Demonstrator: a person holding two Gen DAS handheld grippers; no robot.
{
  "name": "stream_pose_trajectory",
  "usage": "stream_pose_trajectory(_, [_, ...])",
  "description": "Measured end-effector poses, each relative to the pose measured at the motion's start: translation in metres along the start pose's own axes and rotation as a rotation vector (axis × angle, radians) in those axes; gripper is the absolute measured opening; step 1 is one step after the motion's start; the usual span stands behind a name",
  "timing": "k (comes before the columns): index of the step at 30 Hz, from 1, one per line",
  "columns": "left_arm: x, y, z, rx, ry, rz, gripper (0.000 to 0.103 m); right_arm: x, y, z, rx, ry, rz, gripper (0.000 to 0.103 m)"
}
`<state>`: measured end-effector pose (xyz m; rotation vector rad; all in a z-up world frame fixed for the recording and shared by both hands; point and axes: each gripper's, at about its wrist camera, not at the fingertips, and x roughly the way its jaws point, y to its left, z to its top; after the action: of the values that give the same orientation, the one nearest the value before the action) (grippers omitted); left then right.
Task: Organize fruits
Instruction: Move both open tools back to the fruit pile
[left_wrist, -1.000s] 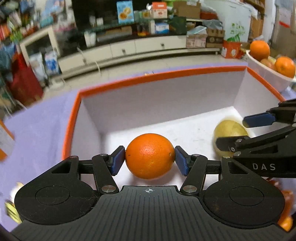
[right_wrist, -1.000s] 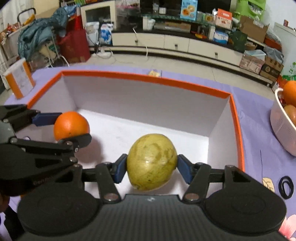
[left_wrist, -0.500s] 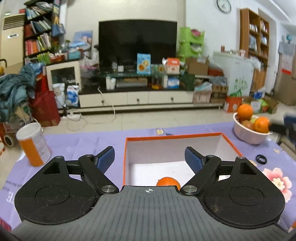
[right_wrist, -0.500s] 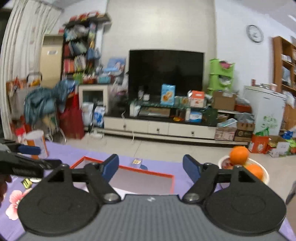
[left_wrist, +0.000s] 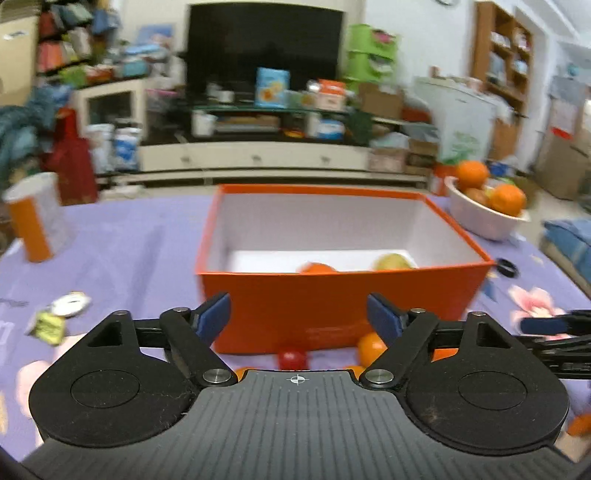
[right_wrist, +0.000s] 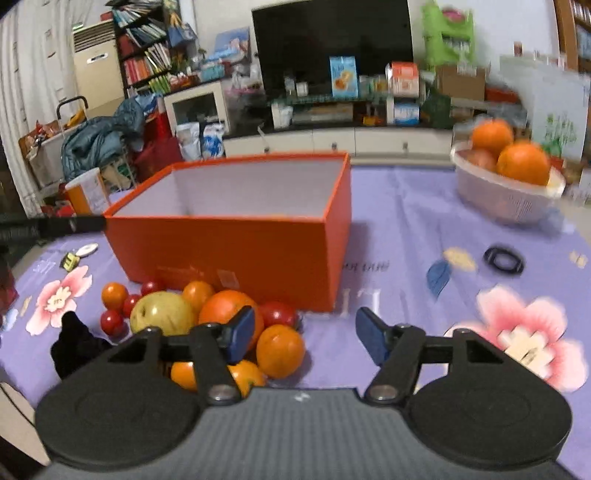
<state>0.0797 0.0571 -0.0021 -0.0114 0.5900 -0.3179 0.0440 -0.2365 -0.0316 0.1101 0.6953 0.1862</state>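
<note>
Left wrist view: left tool (left_wrist: 299, 314) released, blue pads (left_wrist: 213, 312) apart, nothing between them; jaws just closing a little. Hovering short of the orange box (left_wrist: 340, 302) on the purple flowered desk (left_wrist: 122, 258). Inside the box, against the near wall, an orange (left_wrist: 318, 268) and a yellow-green fruit (left_wrist: 392, 262), side by side, only their tops showing. In front of the box, partly hidden by the tool body, a small red fruit (left_wrist: 291, 359) and a small orange fruit (left_wrist: 370, 347). White bowl (left_wrist: 480, 218) of oranges on the desk beyond the box's right corner. Orange-and-white can (left_wrist: 35, 219) at far left. Right tool's fingertips at the right edge.

Right wrist view: right tool (right_wrist: 304, 334) likewise released and empty, jaws just narrowing, blue pads (right_wrist: 240, 332) still apart. Pointed at the desk beside the box's (right_wrist: 236, 251) near right corner. Loose pile of fruit (right_wrist: 207, 317) at the box's front wall, left of the tool: yellow-green fruit (right_wrist: 162, 312), large orange (right_wrist: 225, 306), smaller orange (right_wrist: 280, 350), several small red ones (right_wrist: 110, 321). Left pad overlapping the pile in the picture; contact not clear. Black ring (right_wrist: 504, 258) on the desk to the right, bowl (right_wrist: 506, 199) with oranges farther back.
</note>
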Motion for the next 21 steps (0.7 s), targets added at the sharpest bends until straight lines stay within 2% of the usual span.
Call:
stream_pose_trajectory(3, [-0.002, -0.009, -0.007, 0.086, 0.004, -0.05, 0.051, 0.011, 0.004, -0.006, -0.045, 0.031, -0.019, 0.058])
stream_pose_trajectory(5, [-0.003, -0.014, -0.01, 0.13, 0.008, -0.058, 0.057, 0.018, 0.0, -0.008, -0.025, 0.054, -0.008, 0.058])
stream_pose_trajectory(7, [-0.003, -0.016, -0.014, 0.156, 0.02, -0.076, 0.058, 0.023, -0.001, -0.008, -0.006, 0.071, 0.002, 0.058])
stream_pose_trajectory(14, [0.01, -0.01, -0.016, 0.147, 0.068, -0.066, 0.058, 0.032, -0.003, -0.006, -0.011, 0.079, 0.017, 0.057])
stream_pose_trajectory(16, [0.008, -0.012, -0.014, 0.159, 0.072, -0.091, 0.057, 0.035, -0.003, -0.005, 0.0, 0.081, 0.019, 0.052])
stream_pose_trajectory(19, [0.006, -0.011, -0.015, 0.228, 0.08, -0.052, 0.057, 0.036, -0.006, -0.005, 0.025, 0.09, 0.037, 0.049])
stream_pose_trajectory(21, [0.01, -0.005, -0.018, 0.238, 0.119, -0.023, 0.057, 0.035, -0.008, -0.005, 0.035, 0.094, 0.048, 0.049])
